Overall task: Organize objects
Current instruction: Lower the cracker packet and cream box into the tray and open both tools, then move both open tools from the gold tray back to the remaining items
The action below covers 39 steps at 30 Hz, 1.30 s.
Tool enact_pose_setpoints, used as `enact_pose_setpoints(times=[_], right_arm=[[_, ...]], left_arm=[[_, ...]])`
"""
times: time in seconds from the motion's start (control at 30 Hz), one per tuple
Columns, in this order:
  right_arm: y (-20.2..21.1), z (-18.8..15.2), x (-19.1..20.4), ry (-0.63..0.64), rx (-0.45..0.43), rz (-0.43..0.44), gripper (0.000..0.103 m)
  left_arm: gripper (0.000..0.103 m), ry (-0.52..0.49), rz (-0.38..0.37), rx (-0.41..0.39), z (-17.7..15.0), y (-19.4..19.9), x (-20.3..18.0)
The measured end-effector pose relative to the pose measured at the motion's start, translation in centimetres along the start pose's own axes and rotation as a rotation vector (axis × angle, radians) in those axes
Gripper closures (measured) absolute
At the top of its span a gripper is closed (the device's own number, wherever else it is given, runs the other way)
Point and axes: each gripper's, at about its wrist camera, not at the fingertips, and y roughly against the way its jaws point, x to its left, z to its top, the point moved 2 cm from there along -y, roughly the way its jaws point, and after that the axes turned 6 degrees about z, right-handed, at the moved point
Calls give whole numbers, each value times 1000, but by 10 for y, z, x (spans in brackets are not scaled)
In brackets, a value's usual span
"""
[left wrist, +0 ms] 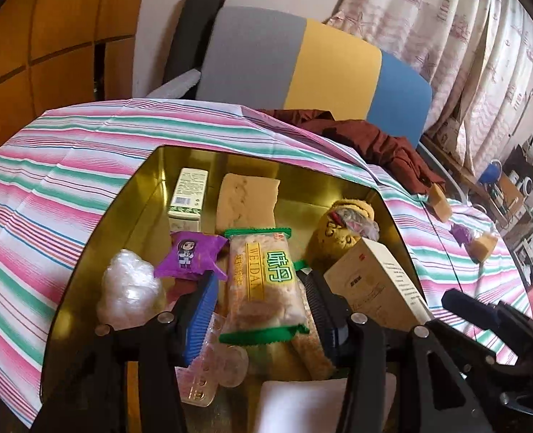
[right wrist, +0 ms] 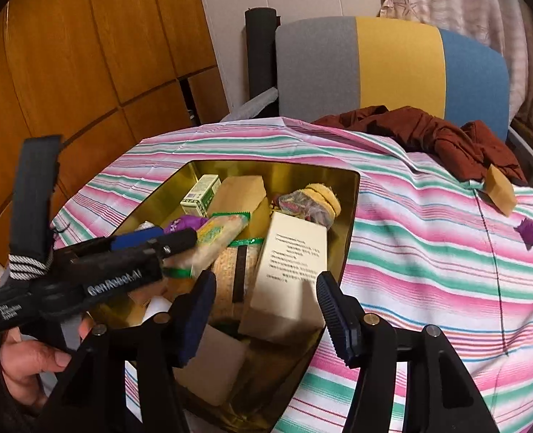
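Your left tongs [left wrist: 263, 310] stand apart over the gold tin [left wrist: 86, 238], fingers either side of the green-ended snack packet [left wrist: 257, 285]; the pads do not press on it. Packet: clear film, yellow band, pale biscuit inside, lying lengthwise and leaning on the things under it.

Your right tongs [right wrist: 266, 310] are also apart, straddling the cream carton [right wrist: 288, 274], which stands tilted in the tin's near right part with its printed face up. No contact visible on either pad.

Tin contents, outward from the tongs:
- purple sweet wrapper [left wrist: 190, 254] with a cartoon figure, just left of the packet
- crumpled clear plastic [left wrist: 129, 285] at the left wall
- small green-and-white box [left wrist: 187, 195], upright at the back
- tan sponge-like block [left wrist: 246, 198] beside it
- brown plush item [left wrist: 338, 231] at the right back

The tin sits on the striped pink-green cloth [left wrist: 50, 187] covering the surface. Still outside it, to the right on the cloth: two tan blocks [left wrist: 440, 202] and another purple wrapper [left wrist: 461, 232]. A dark red garment [right wrist: 429, 133] lies at the far edge, before a grey-yellow-blue chair back [right wrist: 393, 65].
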Motion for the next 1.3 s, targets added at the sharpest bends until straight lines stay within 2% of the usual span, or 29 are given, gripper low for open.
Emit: enact_pose_setpoints(times=[0.13, 0.23, 0.3, 0.43, 0.53, 0.6, 0.73, 0.87, 0.9, 1.0, 1.07, 1.13, 1.23, 1.3], right_arm=[[-1, -3, -1, -13, 3, 35, 45], [-1, -4, 6, 9, 4, 93, 51], [-4, -4, 12, 21, 18, 132, 52], [-17, -4, 12, 37, 41, 107, 52], [-24, 0, 0, -13, 42, 96, 51], [-18, 2, -7, -67, 21, 128, 51], [-1, 0, -5, -69, -14, 199, 51], [-4, -7, 6, -72, 31, 299, 51], [-9, -9, 7, -71, 50, 298, 51], [-26, -13, 3, -76, 87, 219, 51], [-32, -14, -7, -132, 93, 217, 50], [-24, -13, -16, -213, 57, 294, 47], [-10, -13, -20, -198, 10, 260, 39], [-1, -12, -24, -203, -24, 255, 38]], left_arm=[[52, 26, 10, -6, 0, 2, 5], [52, 48, 22, -17, -1, 5, 8], [52, 71, 33, -29, -1, 8, 13], [52, 102, 47, -41, 0, 13, 19], [52, 112, 48, -35, 0, 13, 20], [52, 112, 46, -40, -1, 14, 20], [52, 118, 52, -56, 0, 16, 18], [52, 153, 73, -76, 1, 19, 24], [52, 160, 72, -77, 2, 20, 25], [52, 169, 81, -79, 3, 22, 28], [52, 170, 82, -84, 3, 24, 29], [52, 168, 84, -84, 3, 24, 28], [52, 171, 79, -73, 3, 21, 26], [52, 166, 67, -65, 2, 20, 22]])
